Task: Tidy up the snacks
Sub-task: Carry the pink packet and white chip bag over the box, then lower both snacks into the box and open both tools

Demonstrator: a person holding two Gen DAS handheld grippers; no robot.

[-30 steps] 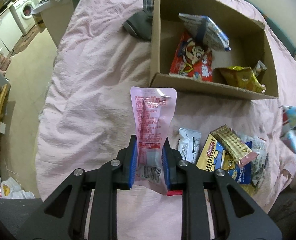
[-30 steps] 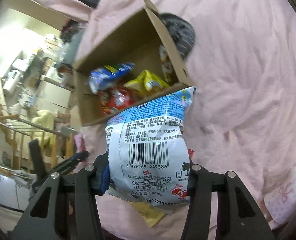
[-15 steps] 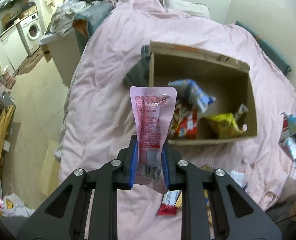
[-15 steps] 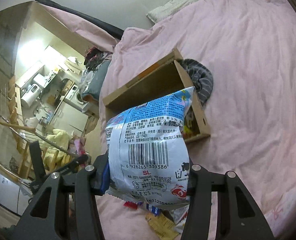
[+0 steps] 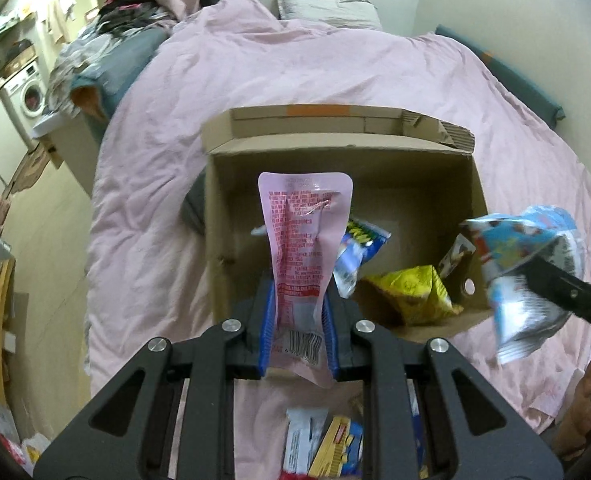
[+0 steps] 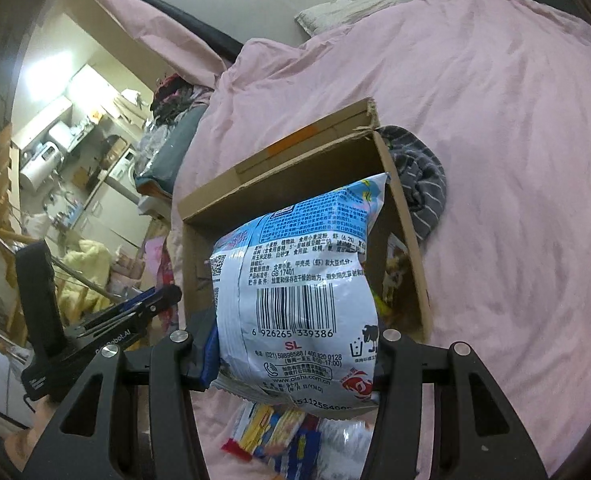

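My left gripper point(image 5: 300, 320) is shut on a pink snack pouch point(image 5: 305, 240) and holds it upright over the front edge of an open cardboard box point(image 5: 375, 152) on a pink bed. Inside the box lie a yellow packet point(image 5: 411, 292) and a blue packet point(image 5: 359, 248). My right gripper point(image 6: 295, 344) is shut on a blue-and-white snack bag point(image 6: 299, 292), held above the box point(image 6: 407, 248). That bag also shows at the right of the left wrist view point(image 5: 523, 272). The left gripper shows in the right wrist view point(image 6: 135, 312).
Several loose snack packets lie on the bed below the grippers point(image 5: 331, 444) point(image 6: 279, 432). A grey striped cloth point(image 6: 419, 184) lies beside the box. Pillows point(image 5: 327, 8) sit at the bed's head. Cluttered furniture and a washing machine point(image 5: 27, 92) stand left of the bed.
Both grippers have moved toward the box with their packets. The box now looks larger and closer, and the right gripper's bag has come in over the box's right side.
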